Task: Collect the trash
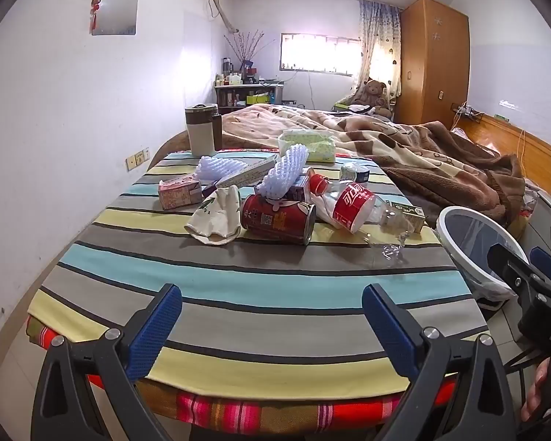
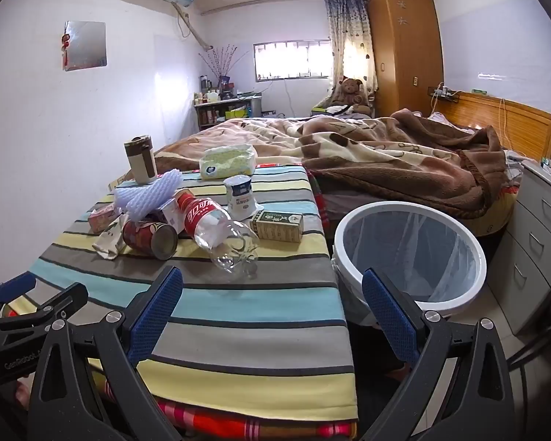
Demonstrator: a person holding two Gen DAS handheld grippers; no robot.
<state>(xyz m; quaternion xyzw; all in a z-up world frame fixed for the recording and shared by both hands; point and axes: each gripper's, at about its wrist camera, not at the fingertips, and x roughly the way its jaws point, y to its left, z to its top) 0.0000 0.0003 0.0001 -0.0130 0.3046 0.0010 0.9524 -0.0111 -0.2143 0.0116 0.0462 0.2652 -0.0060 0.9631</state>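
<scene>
Ahead of me a thermos (image 2: 140, 160) stands upright at the far end of the striped cloth (image 2: 260, 301). Beyond it lies a rumpled blanket (image 2: 404, 154), with a teddy bear (image 2: 352, 90) by the curtain (image 2: 349, 36) and a wardrobe (image 2: 404, 44) alongside.

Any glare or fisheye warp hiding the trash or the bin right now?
Left wrist view: the window is blown out, but the bottle and can read sharp; the bin is bent at the frame's edge. Right wrist view: the bin is clear, edges curved.
</scene>
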